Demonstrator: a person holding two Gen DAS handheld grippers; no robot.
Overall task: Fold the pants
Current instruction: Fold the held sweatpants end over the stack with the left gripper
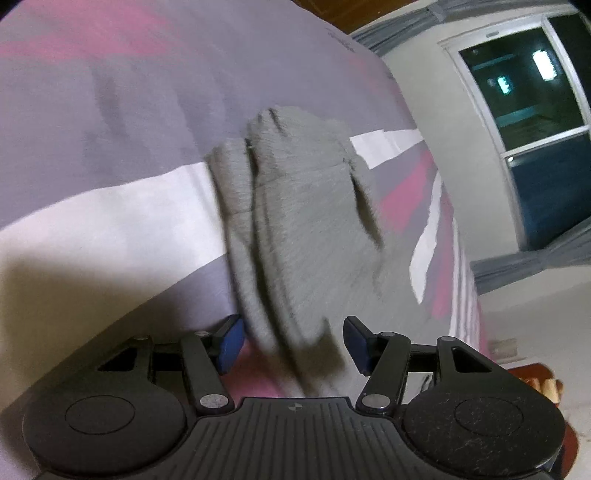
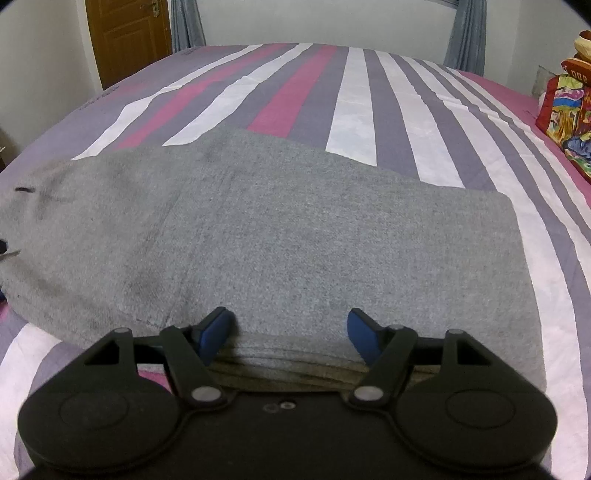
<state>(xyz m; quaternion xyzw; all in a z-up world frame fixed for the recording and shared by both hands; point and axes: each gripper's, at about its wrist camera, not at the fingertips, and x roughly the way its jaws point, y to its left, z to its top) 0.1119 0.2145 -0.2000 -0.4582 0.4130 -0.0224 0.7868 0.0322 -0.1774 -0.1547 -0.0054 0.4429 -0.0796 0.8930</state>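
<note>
The grey knitted-cotton pants (image 2: 280,236) lie on the bed's striped purple, pink and white cover (image 2: 354,110), laid over themselves into a broad panel with stacked layers at the near edge.

The right claw (image 2: 291,334) stands wide over that near edge. Its blue pads (image 2: 216,332) flank the layers without pressing them, so nothing is held.

The left claw (image 1: 291,341) is half-wide. A bunched end of the pants (image 1: 295,229) hangs between its jaws. The view is blurred, and whether the left-hand pad (image 1: 231,343) presses the cloth cannot be told.

Judgement: the left side is gathered for the next fold, while the right side hovers to steady the stack.

Surroundings: a brown wooden door (image 2: 129,37) far left, grey curtains (image 2: 186,24), a dark window (image 1: 532,122), and a colourful printed bag (image 2: 569,122) on the far right of the bed, well apart. Nothing obstructs the fold.
</note>
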